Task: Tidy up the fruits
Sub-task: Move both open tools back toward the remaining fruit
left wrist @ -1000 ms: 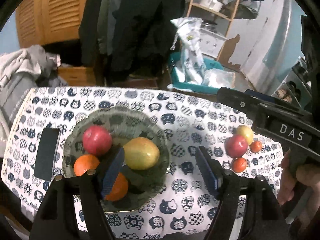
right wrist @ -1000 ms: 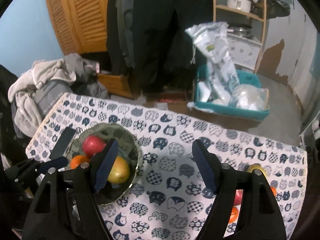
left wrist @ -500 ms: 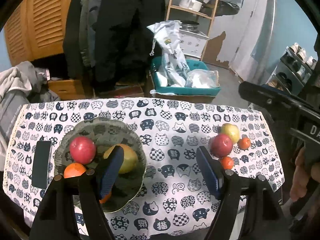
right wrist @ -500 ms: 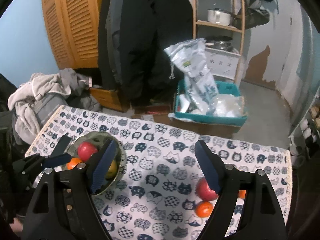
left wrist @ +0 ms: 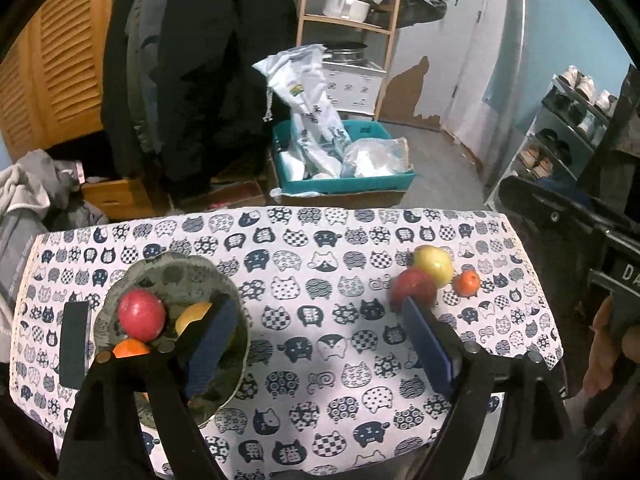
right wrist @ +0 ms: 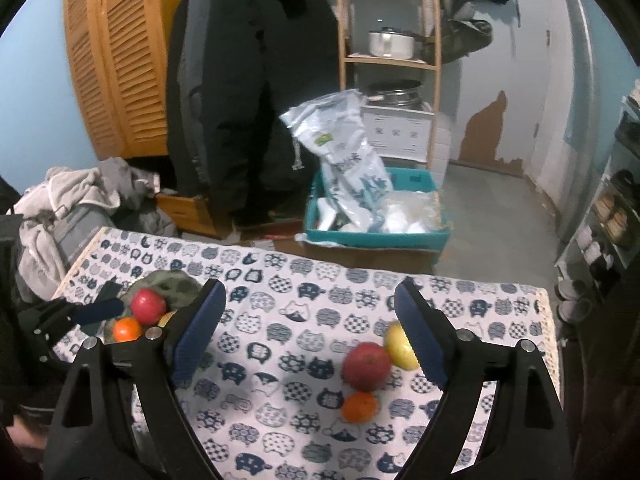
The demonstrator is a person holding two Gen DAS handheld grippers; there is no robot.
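Both grippers hang above the counter [left wrist: 320, 240], which is draped in a cat-print cloth, and each has just been widening its fingers with nothing between them. The left gripper [left wrist: 316, 344] has its fingers spread over bare cloth; its left finger [left wrist: 208, 344] covers part of the glass bowl [left wrist: 168, 276] and hides most of the yellow fruit [left wrist: 192, 316] inside. A red apple [left wrist: 141, 315] in the bowl sits clear to the left of that finger, while an orange [left wrist: 130, 349] below it is cut off by the gripper's frame. A dark flat object [left wrist: 74, 344] lies left of the bowl; what it is cannot be made out. The tip of the left gripper's right finger overlaps a second red apple [left wrist: 414, 288], with a yellow-green apple [left wrist: 434, 266] just behind it and a small orange [left wrist: 467, 283] to its right. The right gripper [right wrist: 310, 332] likewise stands spread and empty; in its view the red apple [right wrist: 367, 366] and another orange [right wrist: 360, 407] lie between the fingers, toward the right one, blurred, and the right finger [right wrist: 420, 340] hides an edge of the yellow-green apple [right wrist: 400, 346]. A hand [left wrist: 604, 356] is partly visible at the frame edge.
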